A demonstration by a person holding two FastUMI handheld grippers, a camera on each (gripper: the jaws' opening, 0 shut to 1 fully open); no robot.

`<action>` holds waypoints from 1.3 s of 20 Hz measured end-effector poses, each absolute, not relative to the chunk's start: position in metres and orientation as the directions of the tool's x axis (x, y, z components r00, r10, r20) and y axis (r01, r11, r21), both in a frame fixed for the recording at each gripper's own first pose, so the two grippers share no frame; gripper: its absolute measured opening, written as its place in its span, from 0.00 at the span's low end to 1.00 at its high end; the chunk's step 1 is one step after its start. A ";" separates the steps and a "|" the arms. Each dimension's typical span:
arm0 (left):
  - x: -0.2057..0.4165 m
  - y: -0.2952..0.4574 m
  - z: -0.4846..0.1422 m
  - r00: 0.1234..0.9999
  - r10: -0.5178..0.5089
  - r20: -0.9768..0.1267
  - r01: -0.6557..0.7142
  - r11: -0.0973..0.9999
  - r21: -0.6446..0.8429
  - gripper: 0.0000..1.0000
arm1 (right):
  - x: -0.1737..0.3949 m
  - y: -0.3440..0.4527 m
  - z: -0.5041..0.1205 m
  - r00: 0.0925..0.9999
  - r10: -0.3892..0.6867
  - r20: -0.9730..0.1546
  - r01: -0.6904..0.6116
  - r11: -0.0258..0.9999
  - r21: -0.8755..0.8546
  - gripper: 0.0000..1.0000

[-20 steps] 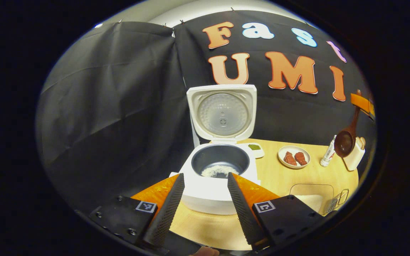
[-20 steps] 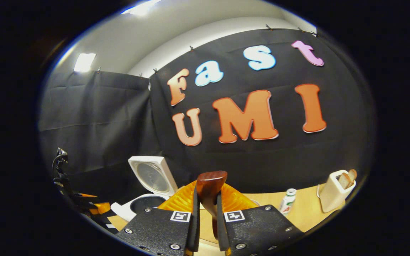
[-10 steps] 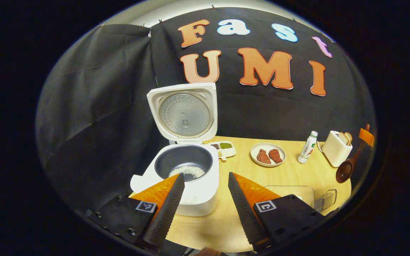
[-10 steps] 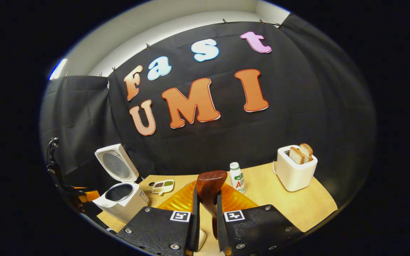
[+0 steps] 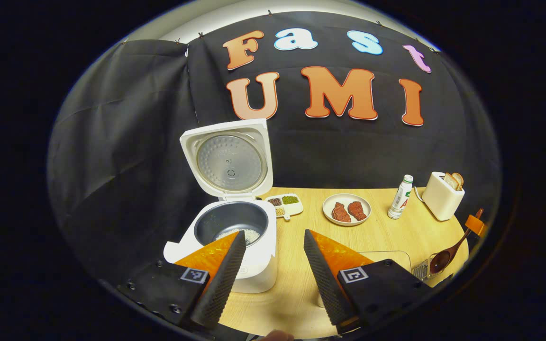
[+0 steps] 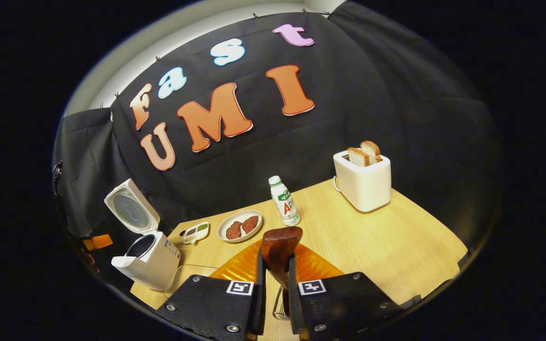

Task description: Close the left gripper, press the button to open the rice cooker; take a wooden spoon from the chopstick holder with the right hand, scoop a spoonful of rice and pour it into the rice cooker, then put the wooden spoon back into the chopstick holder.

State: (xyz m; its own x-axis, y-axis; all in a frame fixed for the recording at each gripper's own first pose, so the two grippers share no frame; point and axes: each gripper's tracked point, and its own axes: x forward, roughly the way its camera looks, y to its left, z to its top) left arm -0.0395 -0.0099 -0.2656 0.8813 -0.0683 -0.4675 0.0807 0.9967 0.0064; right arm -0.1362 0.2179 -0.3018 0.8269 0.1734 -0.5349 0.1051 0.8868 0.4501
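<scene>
The white rice cooker [image 5: 235,258] stands open with its lid [image 5: 228,158] upright and a little rice [image 5: 241,234] in the dark pot. My left gripper [image 5: 274,233] is open and empty, held in front of the cooker. Shut on the handle of the wooden spoon [image 6: 280,246] is my right gripper [image 6: 276,255]. In the left gripper view the spoon [image 5: 443,258] hangs bowl-down just over the wire chopstick holder [image 5: 423,271] at the table's front right. The holder's wires [image 6: 280,303] show below the right fingers. The cooker [image 6: 152,258] sits far left in the right gripper view.
On the wooden table [image 5: 396,234] are a plate of meat [image 5: 346,209], a small divided dish [image 5: 285,204], a bottle [image 5: 400,192] and a white toaster with bread [image 5: 442,195]. A clear box [image 5: 389,255] lies beside the wire holder. Black cloth walls stand behind.
My right gripper has carried the spoon down and to the right, from near the toaster to the wire holder. The left gripper has drawn back slightly from the cooker, still open.
</scene>
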 end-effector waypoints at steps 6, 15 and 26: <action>-0.039 -0.007 -0.265 0.883 -0.060 -0.466 0.077 0.997 0.019 0.84 | -0.143 0.211 -0.334 0.814 0.146 -0.562 0.211 0.828 0.520 0.22; -0.046 0.002 -0.267 0.881 -0.042 -0.471 0.049 0.999 0.003 0.84 | -0.147 0.209 -0.354 0.800 0.101 -0.592 0.311 0.774 0.551 0.25; -0.034 0.017 -0.261 0.891 -0.020 -0.453 0.024 1.000 0.002 0.84 | -0.164 0.164 -0.374 0.715 0.005 -0.700 0.459 0.751 0.475 0.76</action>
